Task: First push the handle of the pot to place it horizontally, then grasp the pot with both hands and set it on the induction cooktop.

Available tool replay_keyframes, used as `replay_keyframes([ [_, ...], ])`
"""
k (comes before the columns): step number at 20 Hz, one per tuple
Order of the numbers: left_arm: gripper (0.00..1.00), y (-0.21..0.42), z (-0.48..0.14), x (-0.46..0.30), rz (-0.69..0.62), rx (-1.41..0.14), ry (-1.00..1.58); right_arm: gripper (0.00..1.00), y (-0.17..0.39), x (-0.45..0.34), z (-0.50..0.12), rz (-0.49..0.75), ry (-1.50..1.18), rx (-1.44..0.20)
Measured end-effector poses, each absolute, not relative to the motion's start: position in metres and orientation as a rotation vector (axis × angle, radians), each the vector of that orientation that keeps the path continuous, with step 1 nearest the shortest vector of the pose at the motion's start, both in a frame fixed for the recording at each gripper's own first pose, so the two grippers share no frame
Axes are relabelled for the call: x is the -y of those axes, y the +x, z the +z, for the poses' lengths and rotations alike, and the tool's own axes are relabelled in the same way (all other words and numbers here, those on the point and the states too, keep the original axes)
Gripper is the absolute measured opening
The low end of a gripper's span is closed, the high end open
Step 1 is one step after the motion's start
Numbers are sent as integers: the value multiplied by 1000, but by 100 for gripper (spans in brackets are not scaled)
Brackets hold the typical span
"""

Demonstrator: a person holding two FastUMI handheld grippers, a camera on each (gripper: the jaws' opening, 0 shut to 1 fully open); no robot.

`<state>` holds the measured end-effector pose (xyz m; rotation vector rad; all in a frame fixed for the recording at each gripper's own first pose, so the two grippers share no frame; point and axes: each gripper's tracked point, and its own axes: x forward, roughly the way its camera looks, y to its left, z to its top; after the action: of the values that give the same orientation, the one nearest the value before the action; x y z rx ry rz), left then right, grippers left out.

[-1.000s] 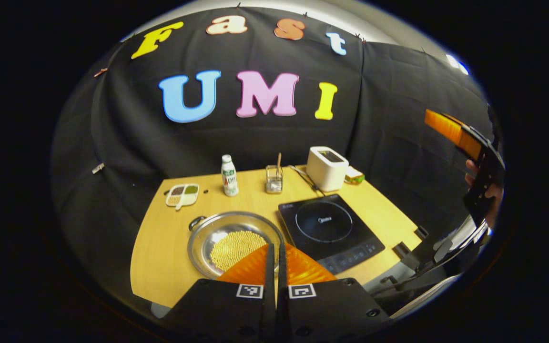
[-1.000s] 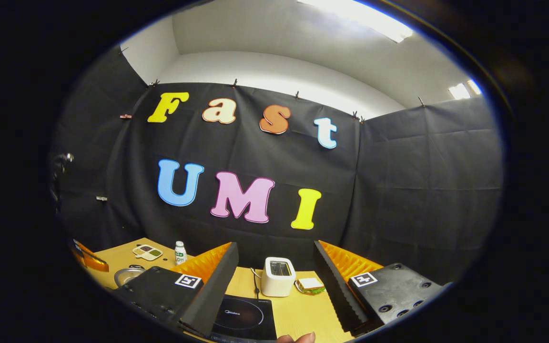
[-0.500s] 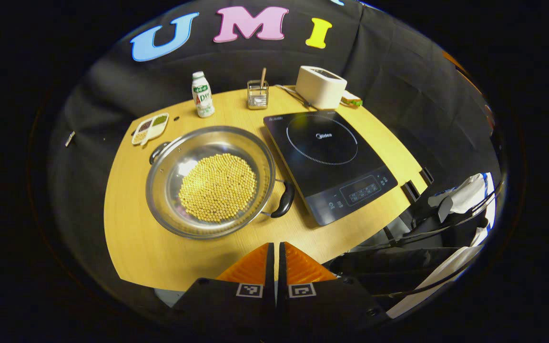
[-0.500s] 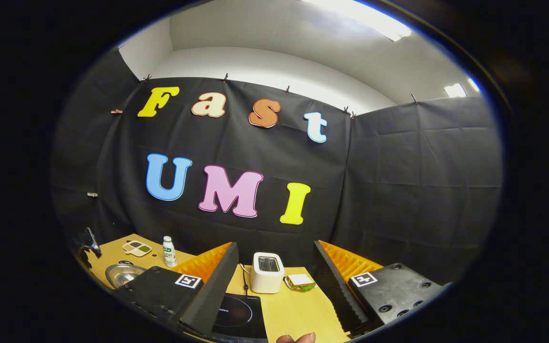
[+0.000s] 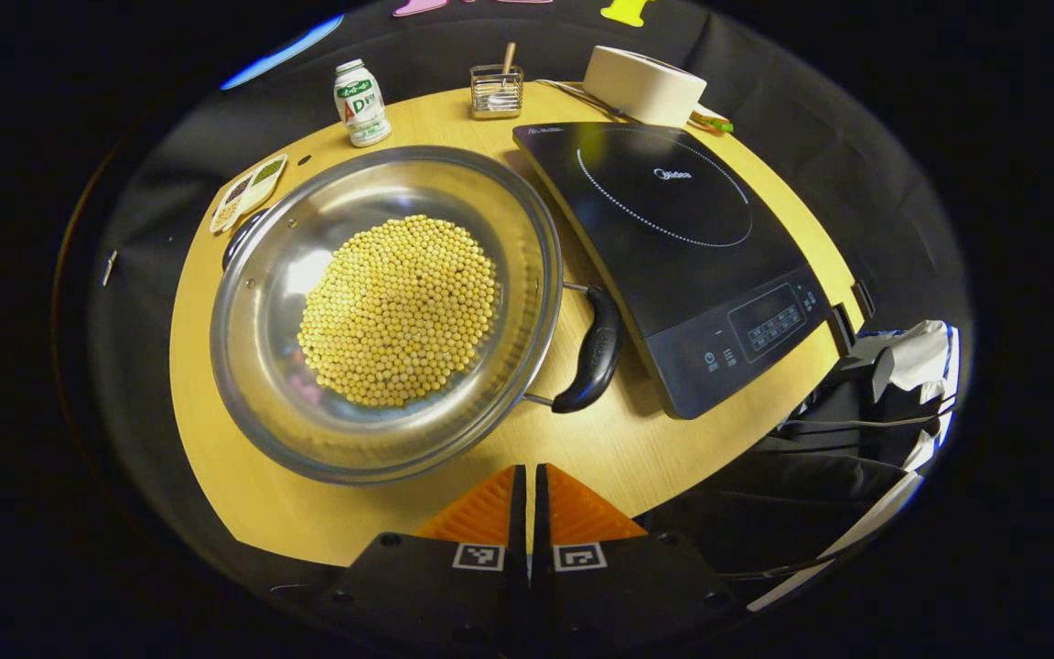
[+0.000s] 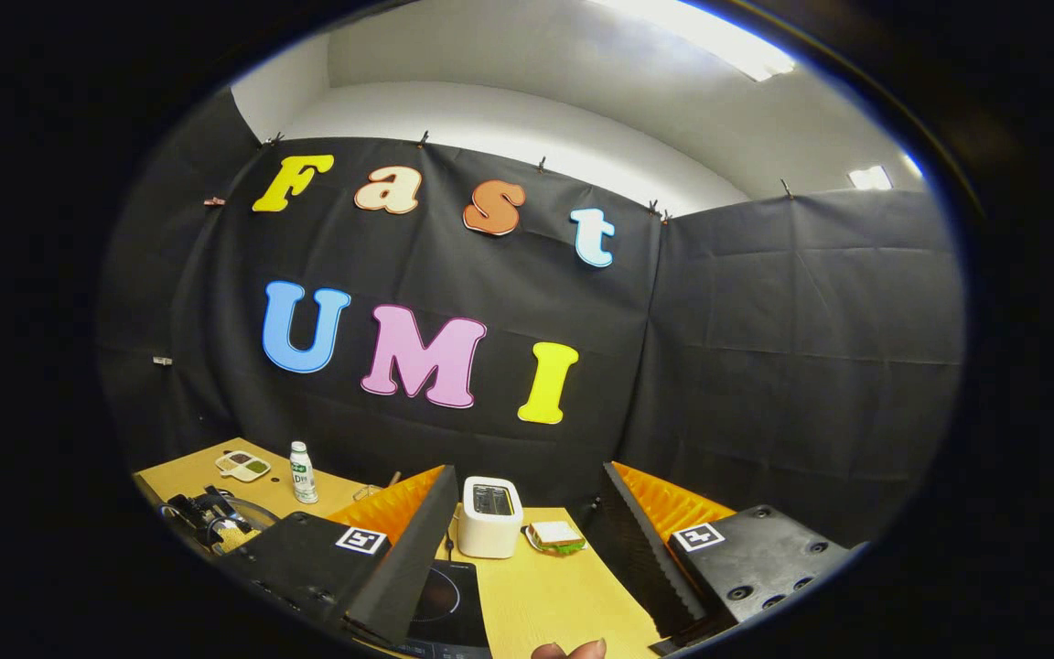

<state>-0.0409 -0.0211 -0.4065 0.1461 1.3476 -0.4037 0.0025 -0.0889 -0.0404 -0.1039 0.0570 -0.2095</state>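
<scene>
Since the earlier frame, the left tongs (image 5: 528, 476) have been lowered closer over the desk (image 5: 618, 448), fingers closed together with nothing between them. At ten o'clock from them the pot (image 5: 385, 311) of beans is seen on the desk, its black handle (image 5: 589, 352) at one o'clock, beside the induction cooktop (image 5: 673, 247). The right tongs (image 6: 527, 513) are held wide open, empty.

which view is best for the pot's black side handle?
Left gripper view: the black handle shows whole on the pot, beside the induction cooktop. In the right gripper view the pot is a far sliver at the left edge, its handle indiscernible.
</scene>
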Motion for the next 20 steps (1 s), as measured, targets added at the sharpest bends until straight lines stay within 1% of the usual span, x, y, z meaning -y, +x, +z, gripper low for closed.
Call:
replay_keyframes([
  [10,5,-9,-419,54,-387,-1335,84,98,3,102,-54,-209,-125,-89],
  [20,5,51,-419,81,-348,-1263,125,98,11,110,-68,-184,-138,-121],
])
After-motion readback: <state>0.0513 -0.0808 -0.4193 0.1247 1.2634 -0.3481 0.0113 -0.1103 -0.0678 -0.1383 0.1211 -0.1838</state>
